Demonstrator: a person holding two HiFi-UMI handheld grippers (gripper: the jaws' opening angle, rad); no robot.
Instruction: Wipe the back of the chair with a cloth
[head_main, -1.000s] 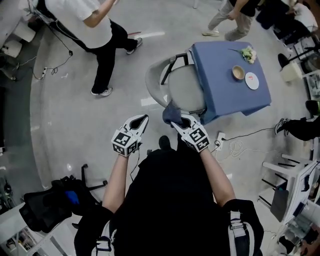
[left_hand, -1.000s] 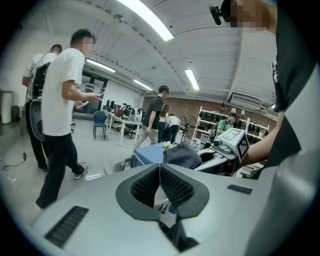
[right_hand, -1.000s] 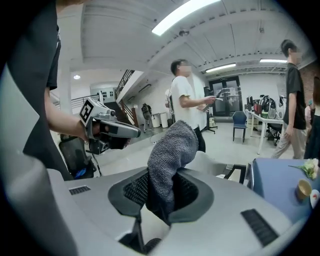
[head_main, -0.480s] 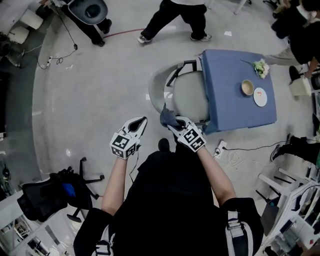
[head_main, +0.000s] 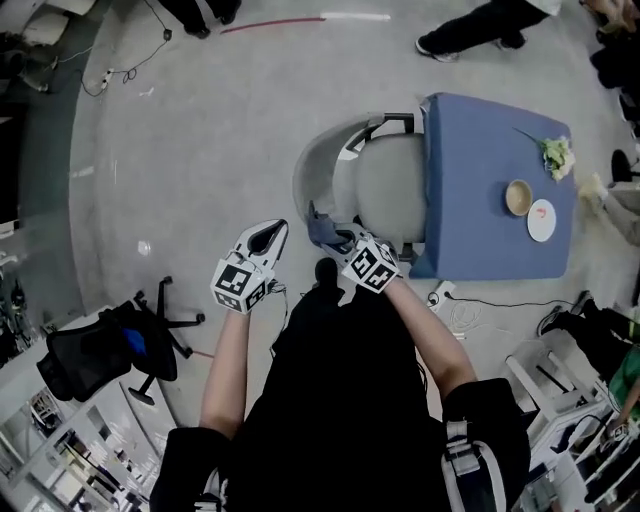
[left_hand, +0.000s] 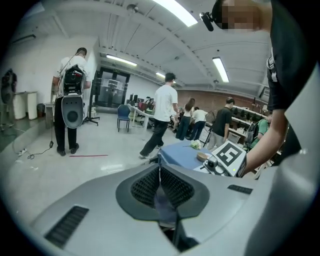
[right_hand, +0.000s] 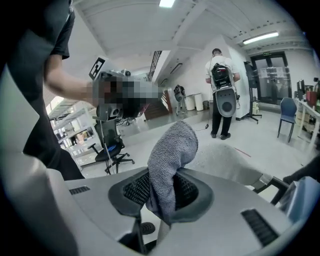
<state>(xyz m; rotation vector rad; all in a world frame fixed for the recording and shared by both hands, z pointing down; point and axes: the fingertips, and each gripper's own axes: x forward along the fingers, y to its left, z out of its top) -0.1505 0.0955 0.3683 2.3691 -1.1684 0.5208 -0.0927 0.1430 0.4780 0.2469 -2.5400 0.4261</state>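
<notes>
A grey chair (head_main: 375, 185) stands tucked against a blue-clothed table, its curved back (head_main: 303, 172) turned toward the open floor. My right gripper (head_main: 336, 237) is shut on a blue-grey cloth (head_main: 320, 228), which sits at the near end of the chair's back. In the right gripper view the cloth (right_hand: 169, 152) bulges up out of the closed jaws (right_hand: 160, 192), with the pale chair back (right_hand: 227, 160) just beyond it. My left gripper (head_main: 276, 227) hovers left of the chair, apart from it. Its jaws (left_hand: 160, 172) look shut with nothing in them.
The blue table (head_main: 480, 215) carries a bowl (head_main: 518, 197), a plate (head_main: 542, 220) and flowers (head_main: 556, 155). A black office chair (head_main: 100, 350) stands at the lower left. A power strip (head_main: 441, 294) and cables lie by the table. People walk at the far side.
My right gripper has carried the cloth a little left along the chair's back. The left gripper kept its place beside it. The people beyond have walked on.
</notes>
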